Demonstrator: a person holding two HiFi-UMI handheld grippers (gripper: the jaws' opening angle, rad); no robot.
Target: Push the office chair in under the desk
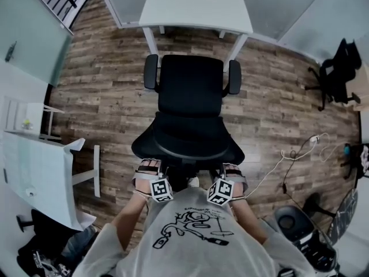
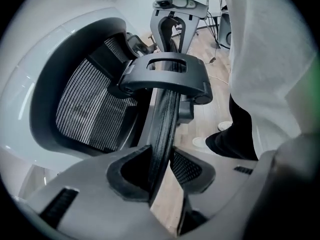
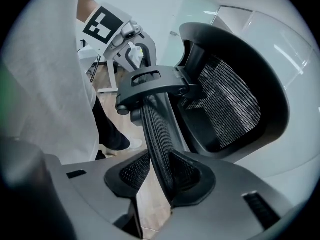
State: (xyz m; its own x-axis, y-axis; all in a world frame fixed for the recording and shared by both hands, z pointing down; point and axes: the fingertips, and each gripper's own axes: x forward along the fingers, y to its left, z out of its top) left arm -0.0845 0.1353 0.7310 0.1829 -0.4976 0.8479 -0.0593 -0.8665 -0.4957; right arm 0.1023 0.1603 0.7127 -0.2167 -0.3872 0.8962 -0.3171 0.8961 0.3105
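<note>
Chair (image 1: 190,88) stands on wood floor (image 1: 109,97), facing desk (image 1: 196,7) and centred between its legs. The seat front is near the desk edge. The wide-angle bend makes it hard to say if any part is under the desk yet. Armrests are near the desk legs, apparently not touching. Backrest (image 1: 187,140) faces the person (image 1: 196,235), who stands right behind it.

Left gripper (image 1: 151,167) is on the backrest's top rim, left of middle. Right gripper (image 1: 230,169) is on the same rim, right of middle. Both point steeply down, with marker cubes near the person's chest.

In the left gripper view, the rim (image 2: 165,124) runs straight between the jaws. The fingers are clamped on it, one pad on each side, with floor showing below. A black bracket (image 2: 167,74) crosses the rim further along, and the right gripper sits beyond it. A shoe (image 2: 202,142) is on the floor beside the rim.

In the right gripper view it is the same: the mesh rim sits between the pads, fingers closed on it, with the backrest mesh off to the right.

Off to the sides, well apart from the chair:
- second desk (image 1: 40,172) at left
- second chair (image 1: 337,74) at right
- cable (image 1: 288,157) on the floor at right
</note>
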